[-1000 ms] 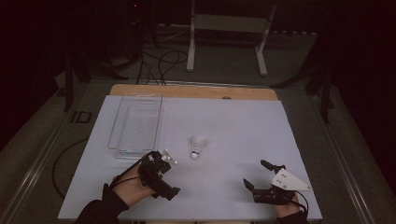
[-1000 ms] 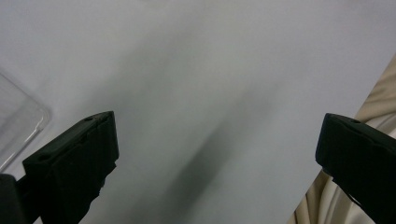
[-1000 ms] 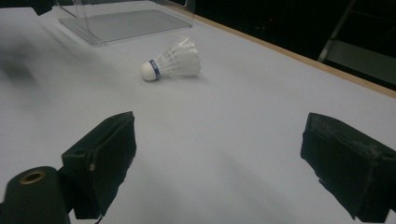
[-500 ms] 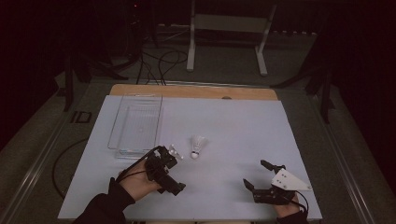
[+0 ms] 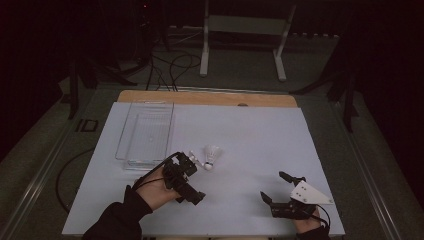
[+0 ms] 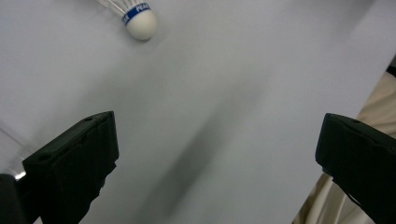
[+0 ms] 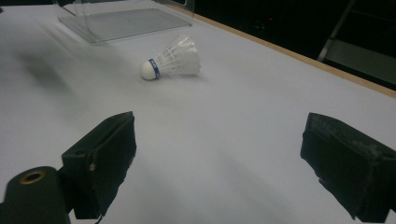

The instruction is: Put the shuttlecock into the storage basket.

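Observation:
A white feathered shuttlecock (image 5: 212, 156) with a blue band lies on its side on the white table sheet (image 5: 250, 135). My left gripper (image 5: 186, 172) hovers just to its left and a little nearer to me, open with nothing between the jaws. In the left gripper view the shuttlecock's cork (image 6: 140, 21) sits at the top left, beyond the wide-apart jaws of the left gripper (image 6: 217, 154). My right gripper (image 5: 274, 186) rests open near the front right of the sheet. In the right gripper view the shuttlecock (image 7: 173, 60) lies well ahead of the right gripper (image 7: 217, 163).
A clear plastic tray (image 5: 145, 135) stands at the left of the sheet, just behind the left hand; its wall (image 7: 126, 21) also appears in the right gripper view. A wooden strip (image 5: 205, 97) edges the far side. A metal stand (image 5: 240, 30) and cables (image 5: 170, 65) lie on the floor beyond.
The left hand has carried its gripper forward and to the right, closer to the shuttlecock. The right gripper and the shuttlecock have stayed put.

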Available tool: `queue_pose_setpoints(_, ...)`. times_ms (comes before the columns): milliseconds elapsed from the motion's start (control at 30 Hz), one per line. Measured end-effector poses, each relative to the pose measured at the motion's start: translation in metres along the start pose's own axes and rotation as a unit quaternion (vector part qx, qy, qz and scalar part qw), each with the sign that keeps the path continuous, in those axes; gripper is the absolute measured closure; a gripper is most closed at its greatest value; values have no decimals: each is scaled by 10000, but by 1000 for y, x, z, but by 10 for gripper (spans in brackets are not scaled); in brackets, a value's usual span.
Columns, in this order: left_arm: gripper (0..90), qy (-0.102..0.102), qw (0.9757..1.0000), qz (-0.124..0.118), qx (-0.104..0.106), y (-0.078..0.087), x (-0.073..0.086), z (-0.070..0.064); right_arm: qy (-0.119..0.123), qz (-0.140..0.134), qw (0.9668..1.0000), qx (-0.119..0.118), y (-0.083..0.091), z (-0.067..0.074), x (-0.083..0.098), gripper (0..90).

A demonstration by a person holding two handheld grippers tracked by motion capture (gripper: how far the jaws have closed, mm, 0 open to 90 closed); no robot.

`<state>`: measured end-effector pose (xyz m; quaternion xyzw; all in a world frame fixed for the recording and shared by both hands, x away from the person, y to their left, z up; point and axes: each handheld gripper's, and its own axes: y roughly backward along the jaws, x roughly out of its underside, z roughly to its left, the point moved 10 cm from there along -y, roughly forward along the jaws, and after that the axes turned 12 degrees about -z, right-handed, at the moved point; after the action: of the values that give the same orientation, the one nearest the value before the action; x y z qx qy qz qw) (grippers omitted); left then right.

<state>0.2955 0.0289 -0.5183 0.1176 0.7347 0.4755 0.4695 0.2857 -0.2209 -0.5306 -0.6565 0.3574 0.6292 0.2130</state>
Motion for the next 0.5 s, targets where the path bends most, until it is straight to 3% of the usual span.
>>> queue_pose_setpoints(200,0,174,9996,-65,-222,-1,-14,5,8,5,10000,-2,0,0,0,101)
queue_pose_setpoints(500,0,304,9994,-143,-106,-9,-33,4,2,5,10000,-9,0,0,0,101)
